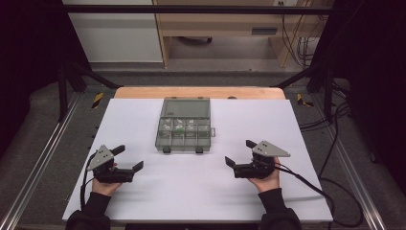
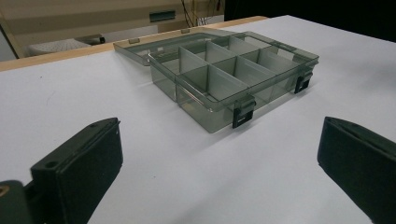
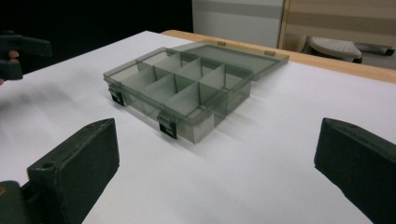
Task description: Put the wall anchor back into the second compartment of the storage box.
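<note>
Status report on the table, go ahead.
Left gripper and right gripper open, holding nothing. Compartment box between them, lid open flat. Nothing in the way.

We count one smoky clear plastic compartment box (image 1: 184, 130) on the white table (image 1: 143, 191), its lid (image 1: 186, 106) folded flat behind it. Inside the box we count eight compartments, in two rows of four. On the box's front wall we count two black latches (image 2: 243, 115), one toward each end. In the back row of the box we see small pale pieces in three compartments, one with a touch of green (image 1: 179, 128); their exact number is too small to tell. In front of the box we count two grippers, the left gripper (image 1: 130, 157) and the right gripper (image 1: 240, 152), each with two black jaws standing apart.
</note>
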A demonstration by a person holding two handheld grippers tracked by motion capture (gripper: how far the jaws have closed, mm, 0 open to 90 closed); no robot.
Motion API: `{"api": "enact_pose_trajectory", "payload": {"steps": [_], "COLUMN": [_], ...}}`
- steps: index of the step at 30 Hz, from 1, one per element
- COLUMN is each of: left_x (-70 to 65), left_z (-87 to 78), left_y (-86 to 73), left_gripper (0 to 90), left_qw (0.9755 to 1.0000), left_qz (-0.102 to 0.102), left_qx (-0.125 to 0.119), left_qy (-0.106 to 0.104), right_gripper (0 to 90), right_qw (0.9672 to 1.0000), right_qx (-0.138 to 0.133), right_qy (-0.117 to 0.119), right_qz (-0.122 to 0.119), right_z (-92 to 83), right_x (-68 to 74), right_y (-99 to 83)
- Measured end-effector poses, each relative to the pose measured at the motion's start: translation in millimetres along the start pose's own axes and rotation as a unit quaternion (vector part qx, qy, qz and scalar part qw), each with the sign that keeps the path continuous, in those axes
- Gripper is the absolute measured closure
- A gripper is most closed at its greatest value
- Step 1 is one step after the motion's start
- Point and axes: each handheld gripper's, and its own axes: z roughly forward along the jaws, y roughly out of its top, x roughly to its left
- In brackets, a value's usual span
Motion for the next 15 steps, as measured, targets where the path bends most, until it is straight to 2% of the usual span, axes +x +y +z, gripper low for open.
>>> {"api": "enact_pose_trajectory", "payload": {"steps": [8, 15], "left_x": [-0.5, -1.6], "left_z": [-0.4, -0.6], "left_y": [0.0, 0.3], "left_gripper": [0.0, 0.0], "left_qw": [1.0000, 1.0000], "left_qz": [-0.001, 0.001], "left_qx": [-0.001, -0.002], "left_qy": [-0.002, -0.003], "right_gripper": [0.5, 0.4], "right_qw": [0.9995, 0.9994], "right_qx": [-0.014, -0.003], "right_qy": [-0.010, -0.025], "right_qz": [0.026, 0.024], "right_z": [-22.5, -25.9], "right_x": [-16.4, -20.8], "right_y": [-24.4, -31.7]}}
